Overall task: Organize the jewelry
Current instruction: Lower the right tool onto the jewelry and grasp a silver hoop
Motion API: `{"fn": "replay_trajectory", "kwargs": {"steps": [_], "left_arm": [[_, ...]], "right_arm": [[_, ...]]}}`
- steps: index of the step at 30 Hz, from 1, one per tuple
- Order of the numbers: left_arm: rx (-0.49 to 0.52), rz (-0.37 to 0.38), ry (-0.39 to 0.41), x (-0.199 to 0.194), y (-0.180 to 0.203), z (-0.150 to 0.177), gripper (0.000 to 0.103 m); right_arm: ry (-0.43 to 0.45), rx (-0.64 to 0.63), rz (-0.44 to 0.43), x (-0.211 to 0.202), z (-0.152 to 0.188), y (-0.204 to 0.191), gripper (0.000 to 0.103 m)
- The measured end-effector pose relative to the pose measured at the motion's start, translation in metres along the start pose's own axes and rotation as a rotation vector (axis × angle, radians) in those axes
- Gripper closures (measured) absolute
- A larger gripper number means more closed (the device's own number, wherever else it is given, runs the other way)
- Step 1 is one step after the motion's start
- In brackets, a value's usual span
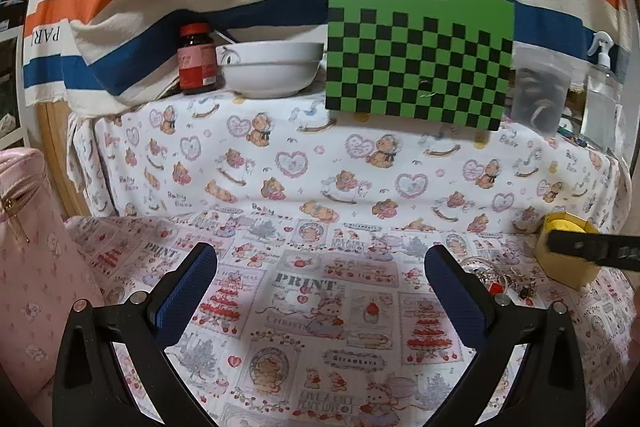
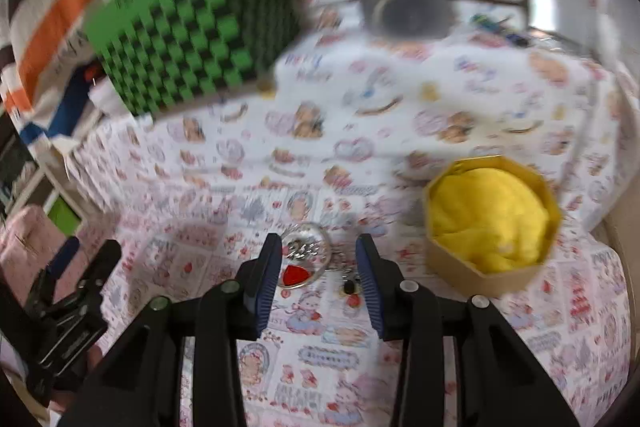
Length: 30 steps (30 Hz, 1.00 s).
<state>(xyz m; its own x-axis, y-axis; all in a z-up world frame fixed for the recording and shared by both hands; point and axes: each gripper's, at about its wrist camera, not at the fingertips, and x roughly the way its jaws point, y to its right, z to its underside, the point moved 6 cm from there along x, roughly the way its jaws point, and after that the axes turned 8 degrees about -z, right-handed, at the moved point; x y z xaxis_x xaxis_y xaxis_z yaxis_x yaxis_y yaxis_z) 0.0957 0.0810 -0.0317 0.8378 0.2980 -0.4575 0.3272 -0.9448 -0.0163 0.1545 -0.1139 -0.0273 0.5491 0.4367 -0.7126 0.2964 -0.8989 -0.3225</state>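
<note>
A small pile of jewelry [image 2: 306, 259] lies on the patterned cloth: a clear bangle, a red heart piece and a small dark earring [image 2: 349, 286]. My right gripper [image 2: 319, 247] is open just above it, jaws on either side. An octagonal cardboard box [image 2: 490, 223] lined with yellow fabric stands to the right. In the left wrist view the jewelry [image 1: 496, 277] and the box [image 1: 568, 255] lie at the right. My left gripper [image 1: 320, 257] is open and empty over bare cloth. The right gripper's finger [image 1: 592, 249] crosses in front of the box.
A green checkered tissue box [image 1: 418, 47], white bowl [image 1: 272, 69], dark jar [image 1: 196, 59], clear container [image 1: 538, 93] and spray bottle [image 1: 600, 83] stand on the raised back shelf. A pink quilted bag [image 1: 28, 267] sits at the left.
</note>
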Motion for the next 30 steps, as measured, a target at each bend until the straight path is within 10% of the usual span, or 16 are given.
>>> {"fn": "replay_trajectory", "kwargs": {"steps": [7,19,30], "left_arm": [[-0.006,0.0,-0.029,0.007,-0.001,0.003,0.0],[0.049,-0.003,-0.01,0.001,0.012,0.004,0.0],[0.047,-0.017,-0.005,0.0,0.009,0.004,0.0]], "right_arm": [[-0.118,-0.193,0.086,0.048,-0.01,-0.015,0.067],[-0.268,-0.101,0.119,0.103,-0.002,0.007,0.095],[-0.154,-0.032,0.049,0.049,0.002,0.008,0.099]]}}
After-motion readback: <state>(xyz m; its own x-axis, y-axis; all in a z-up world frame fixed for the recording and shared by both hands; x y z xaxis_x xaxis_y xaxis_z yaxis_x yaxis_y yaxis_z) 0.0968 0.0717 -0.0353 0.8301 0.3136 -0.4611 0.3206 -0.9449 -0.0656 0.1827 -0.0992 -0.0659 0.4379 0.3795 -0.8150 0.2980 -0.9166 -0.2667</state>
